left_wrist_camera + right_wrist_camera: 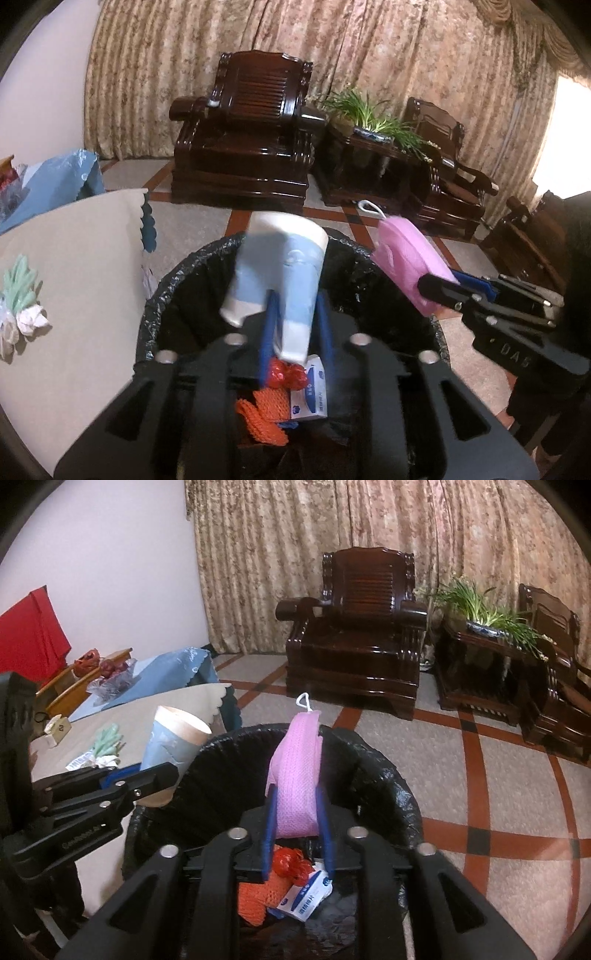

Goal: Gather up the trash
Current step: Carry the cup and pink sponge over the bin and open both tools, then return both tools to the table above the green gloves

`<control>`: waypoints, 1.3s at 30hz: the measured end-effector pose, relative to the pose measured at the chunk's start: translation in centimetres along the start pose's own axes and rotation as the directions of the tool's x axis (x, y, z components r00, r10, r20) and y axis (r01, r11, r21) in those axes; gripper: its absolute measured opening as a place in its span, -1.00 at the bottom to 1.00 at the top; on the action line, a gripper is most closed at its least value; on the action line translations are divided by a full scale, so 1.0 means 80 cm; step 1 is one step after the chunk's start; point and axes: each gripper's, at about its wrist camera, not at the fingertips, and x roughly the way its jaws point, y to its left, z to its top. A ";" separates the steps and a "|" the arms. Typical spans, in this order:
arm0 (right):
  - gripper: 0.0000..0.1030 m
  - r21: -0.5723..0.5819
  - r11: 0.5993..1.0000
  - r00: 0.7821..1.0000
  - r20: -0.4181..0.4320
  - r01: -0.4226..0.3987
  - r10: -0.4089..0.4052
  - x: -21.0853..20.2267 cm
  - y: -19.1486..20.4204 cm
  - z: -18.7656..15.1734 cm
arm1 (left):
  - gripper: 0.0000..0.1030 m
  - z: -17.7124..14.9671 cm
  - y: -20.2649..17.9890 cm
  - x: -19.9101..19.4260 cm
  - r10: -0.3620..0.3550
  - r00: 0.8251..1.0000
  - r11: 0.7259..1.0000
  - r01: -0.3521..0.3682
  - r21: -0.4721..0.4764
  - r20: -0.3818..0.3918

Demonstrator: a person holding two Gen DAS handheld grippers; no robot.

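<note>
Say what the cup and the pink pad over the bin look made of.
Cup: likely paper, matte, pale blue print, white rim, creased wall. Pink pad: seemingly knitted mesh cloth over sponge, with a white hanging loop. Bin liner: thin, glossy, crinkled black plastic.

Through my cameras I saw a dark carved wooden armchair [354, 627] standing against patterned beige curtains [332, 535]. Just beside it stood a dark side table [476, 664] carrying a leafy green plant [487, 609] — and past that, a second armchair [557, 657]. The floor [498, 775] was pale tile crossed by red-brown bands. On the far left a red cloth [33, 627] hung near the white wall [110, 554] — a blue cloth [177, 664] lay below it.
</note>
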 end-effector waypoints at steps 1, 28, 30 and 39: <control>-0.46 0.002 1.000 1.000 -0.003 0.005 -0.005 0.002 -0.002 -0.001 | -0.46 0.000 0.002 0.001 -0.005 1.000 1.000 0.005 -0.005 -0.003; 0.88 -0.079 0.987 0.986 0.079 -0.139 0.146 0.010 0.130 0.034 | 0.66 -0.001 0.143 -0.169 0.360 0.921 0.928 -0.338 -0.154 0.151; 0.88 -0.101 0.981 0.982 0.074 -0.164 0.172 0.019 0.153 0.038 | 0.66 -0.005 0.167 -0.183 0.408 0.901 0.907 -0.382 -0.175 0.148; 0.88 -0.182 0.953 0.966 0.045 -0.241 0.253 0.065 0.249 0.047 | 0.66 -0.030 0.259 -0.223 0.554 0.826 0.819 -0.519 -0.246 0.105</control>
